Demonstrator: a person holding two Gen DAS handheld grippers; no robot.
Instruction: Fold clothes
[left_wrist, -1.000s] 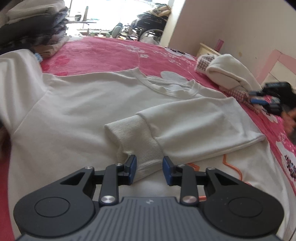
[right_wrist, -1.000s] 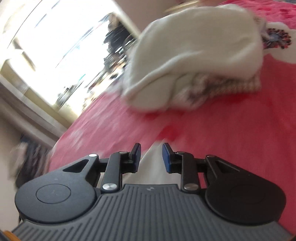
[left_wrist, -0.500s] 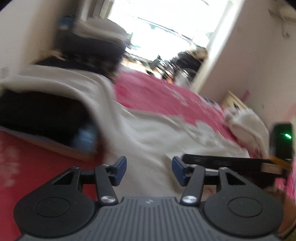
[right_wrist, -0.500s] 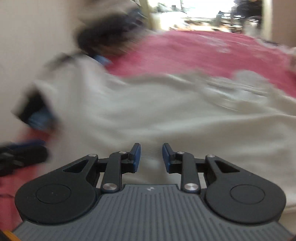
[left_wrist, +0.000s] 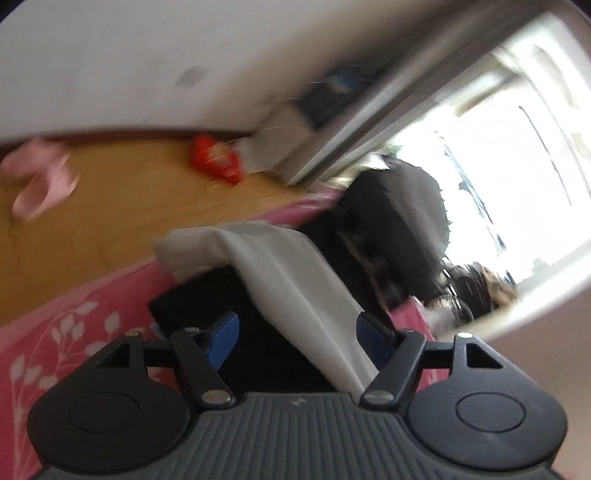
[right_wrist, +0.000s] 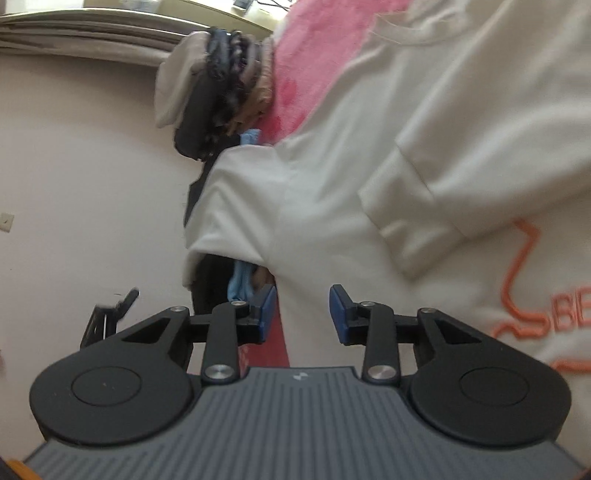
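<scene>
Both hand-held grippers have their jaws spread and grip nothing. The left hand-held gripper (left_wrist: 297, 338) is tilted, so its view is slanted and blurred; its blue pads (left_wrist: 221, 338) stand wide apart over a white sleeve (left_wrist: 291, 280) that runs up from between them and drapes across a black item (left_wrist: 207, 299) on the bed (left_wrist: 66, 332), whose cover is pink with a white leaf pattern. The sleeve ends in a cuff (left_wrist: 184, 247) hanging past the black item toward the bed edge. Beyond the bed lie a wooden floor (left_wrist: 122, 192), a pink slipper (left_wrist: 40, 184), and a red packet (left_wrist: 216, 160) near the wall. A dark pile of clothes (left_wrist: 399, 229) sits further along the bed by a bright window (left_wrist: 517, 166).

The right hand-held gripper (right_wrist: 302, 314) is also rolled sideways. Its jaws stand moderately apart at the edge of a white sweatshirt (right_wrist: 424, 129) spread on the pink bed. One sleeve lies folded across the body, its ribbed cuff (right_wrist: 410, 221) beside orange lettering (right_wrist: 535, 302). The other sleeve (right_wrist: 240, 206) droops over the black item, with a bit of blue cloth (right_wrist: 240, 280) showing beneath. A stack of clothes (right_wrist: 218, 85) rests near the wall, just beyond that sleeve.
</scene>
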